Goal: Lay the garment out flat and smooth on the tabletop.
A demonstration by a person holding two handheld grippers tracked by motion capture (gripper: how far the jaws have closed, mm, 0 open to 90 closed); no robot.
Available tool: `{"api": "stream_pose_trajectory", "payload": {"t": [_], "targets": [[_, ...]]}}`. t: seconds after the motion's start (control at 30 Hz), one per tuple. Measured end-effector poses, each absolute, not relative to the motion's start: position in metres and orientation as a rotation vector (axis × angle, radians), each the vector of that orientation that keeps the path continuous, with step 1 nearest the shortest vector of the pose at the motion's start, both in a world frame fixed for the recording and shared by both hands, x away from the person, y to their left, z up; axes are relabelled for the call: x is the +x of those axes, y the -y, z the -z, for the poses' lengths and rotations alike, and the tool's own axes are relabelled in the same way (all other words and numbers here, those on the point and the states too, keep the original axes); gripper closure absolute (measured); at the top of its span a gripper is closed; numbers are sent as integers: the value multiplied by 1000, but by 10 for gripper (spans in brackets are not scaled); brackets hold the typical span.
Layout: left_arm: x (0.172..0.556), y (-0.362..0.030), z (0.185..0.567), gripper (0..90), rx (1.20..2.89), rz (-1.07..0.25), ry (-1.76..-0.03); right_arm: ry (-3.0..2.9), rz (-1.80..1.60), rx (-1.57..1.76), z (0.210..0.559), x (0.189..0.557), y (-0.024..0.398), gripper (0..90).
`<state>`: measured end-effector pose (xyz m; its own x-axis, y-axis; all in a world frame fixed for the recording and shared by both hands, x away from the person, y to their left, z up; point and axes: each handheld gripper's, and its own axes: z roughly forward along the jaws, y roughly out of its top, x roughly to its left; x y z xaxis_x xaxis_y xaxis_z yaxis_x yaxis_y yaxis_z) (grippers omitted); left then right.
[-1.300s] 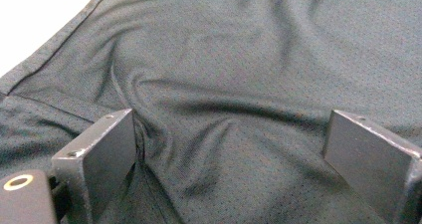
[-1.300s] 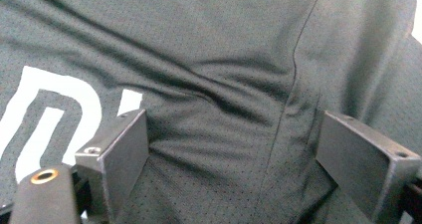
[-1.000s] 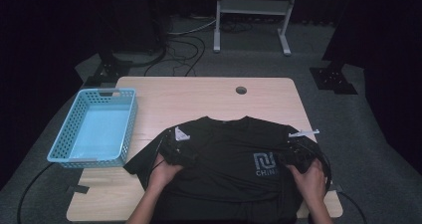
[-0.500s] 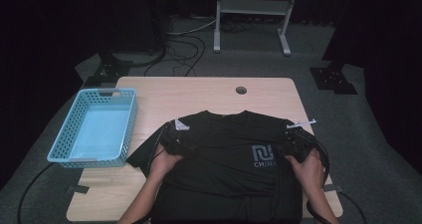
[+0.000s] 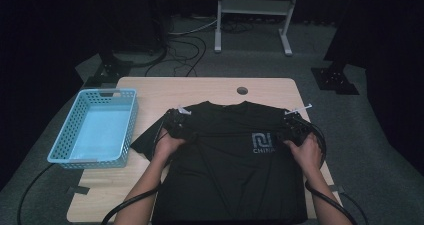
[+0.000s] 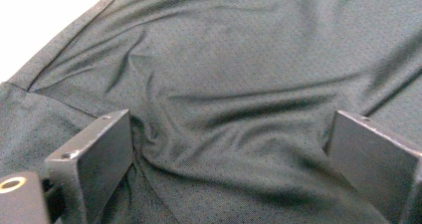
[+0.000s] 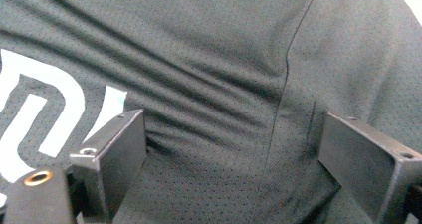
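High view shows our black T-shirt (image 5: 230,165) lying flat, print up, on the bench (image 5: 200,87); we press the left gripper (image 5: 176,125) and right gripper (image 5: 295,127) on its shoulders (likely smoothing it), fingers (image 6: 94,159) spread wide, gripping nothing.

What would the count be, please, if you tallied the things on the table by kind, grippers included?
Black T-shirt: 1
Blue basket: 1
Grippers: 2, the left gripper and the right gripper, both with jaws open over the shirt
Total: 4
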<state>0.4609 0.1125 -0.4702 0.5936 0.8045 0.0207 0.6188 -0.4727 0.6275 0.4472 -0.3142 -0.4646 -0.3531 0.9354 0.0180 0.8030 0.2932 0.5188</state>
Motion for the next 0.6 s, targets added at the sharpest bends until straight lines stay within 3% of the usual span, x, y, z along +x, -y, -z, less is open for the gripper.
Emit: {"api": "stream_pose_trajectory", "payload": {"t": [0.6], "targets": [[515,-113,469,26,2249,-425,-1163,-2288,-641,1584,463,502,317,115]]}}
